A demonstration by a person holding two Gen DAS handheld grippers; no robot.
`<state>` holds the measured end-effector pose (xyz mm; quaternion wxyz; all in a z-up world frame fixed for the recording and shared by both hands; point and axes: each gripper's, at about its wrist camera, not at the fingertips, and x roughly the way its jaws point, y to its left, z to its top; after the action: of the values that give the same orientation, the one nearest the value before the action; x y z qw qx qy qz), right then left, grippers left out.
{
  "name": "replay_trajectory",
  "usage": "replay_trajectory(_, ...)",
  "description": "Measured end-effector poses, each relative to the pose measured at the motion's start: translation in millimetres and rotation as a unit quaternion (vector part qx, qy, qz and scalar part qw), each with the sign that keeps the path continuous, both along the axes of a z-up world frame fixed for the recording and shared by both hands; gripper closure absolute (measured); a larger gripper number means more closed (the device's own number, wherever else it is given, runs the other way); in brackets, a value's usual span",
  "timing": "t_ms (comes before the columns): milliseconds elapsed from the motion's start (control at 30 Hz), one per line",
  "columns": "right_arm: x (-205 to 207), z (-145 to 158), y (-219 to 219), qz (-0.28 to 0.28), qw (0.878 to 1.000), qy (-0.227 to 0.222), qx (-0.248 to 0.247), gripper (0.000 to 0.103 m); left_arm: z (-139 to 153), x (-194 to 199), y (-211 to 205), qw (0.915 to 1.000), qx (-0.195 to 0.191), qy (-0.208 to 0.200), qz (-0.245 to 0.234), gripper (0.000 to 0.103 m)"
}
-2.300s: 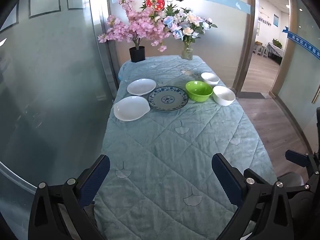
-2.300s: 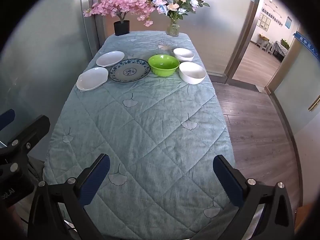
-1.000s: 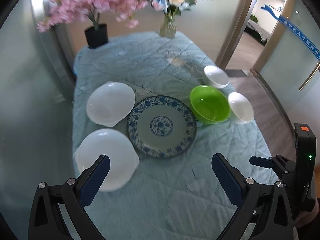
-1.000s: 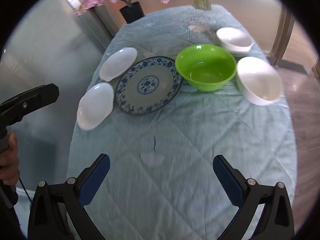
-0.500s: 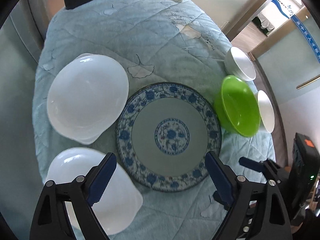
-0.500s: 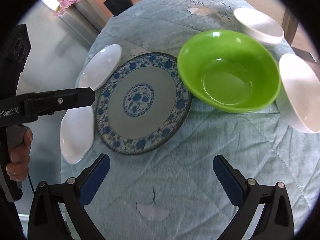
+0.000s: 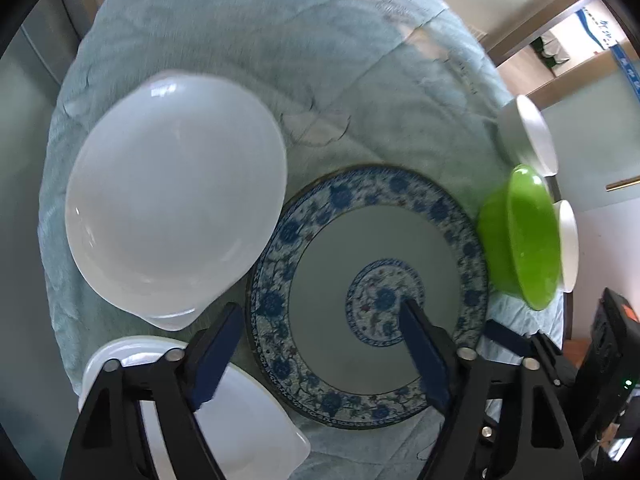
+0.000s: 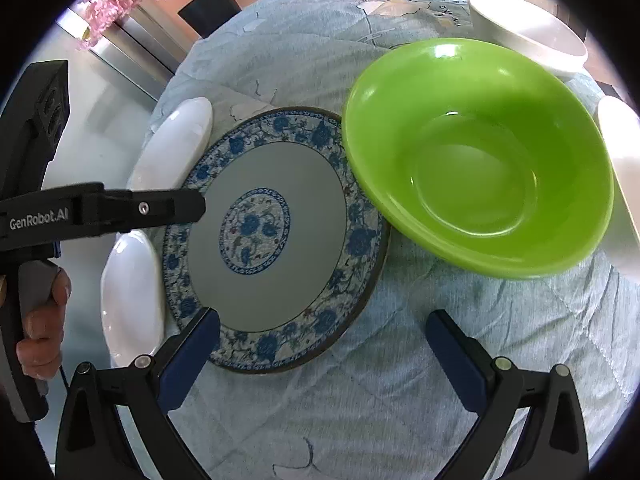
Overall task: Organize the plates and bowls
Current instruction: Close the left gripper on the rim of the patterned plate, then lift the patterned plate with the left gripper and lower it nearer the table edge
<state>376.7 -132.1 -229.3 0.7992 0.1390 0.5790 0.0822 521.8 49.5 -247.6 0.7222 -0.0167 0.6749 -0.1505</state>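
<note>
A blue-patterned plate (image 7: 372, 292) (image 8: 272, 240) lies in the middle of the quilted table. Left of it sit two white plates (image 7: 176, 196) (image 7: 248, 440). On its right stands a green bowl (image 7: 520, 236) (image 8: 476, 168), flanked by two white bowls (image 8: 528, 28) (image 8: 620, 184). My left gripper (image 7: 320, 356) points steeply down over the patterned plate's left part; its jaws are closing, one finger outside the rim and one over the centre, with no pad pressing. My right gripper (image 8: 322, 356) hangs open above the plate's near edge and the cloth, holding nothing.
The teal quilt (image 8: 400, 400) covers the table. A black pot with pink blossoms (image 8: 208, 8) stands at the far end. A hand (image 8: 40, 320) holds the left gripper's handle at the table's left side. A doorway and wood floor (image 7: 520, 52) lie to the right.
Both grippers have come down and closer to the dishes. The left one moved over the patterned plate's left rim and its jaws narrowed. The right gripper stayed wide open.
</note>
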Motion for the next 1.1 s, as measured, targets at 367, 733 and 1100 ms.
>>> replay_trajectory(367,27.5,-0.9,18.9,0.017,0.999,-0.001,-0.037,0.0,-11.1,8.5,-0.8,0.9995,0.026,0.019,-0.001,0.058)
replay_trajectory(733,36.5,-2.9,53.6,0.055,0.994,0.002,-0.093,0.007,-0.8,1.6,-14.2,0.9986,0.047,-0.011,-0.02,0.076)
replay_trajectory(1100,26.6,26.9,50.6,0.054,0.996,-0.008,-0.075,0.007,50.9,-30.6,-14.6,0.9962,0.064,-0.056,-0.018,0.079)
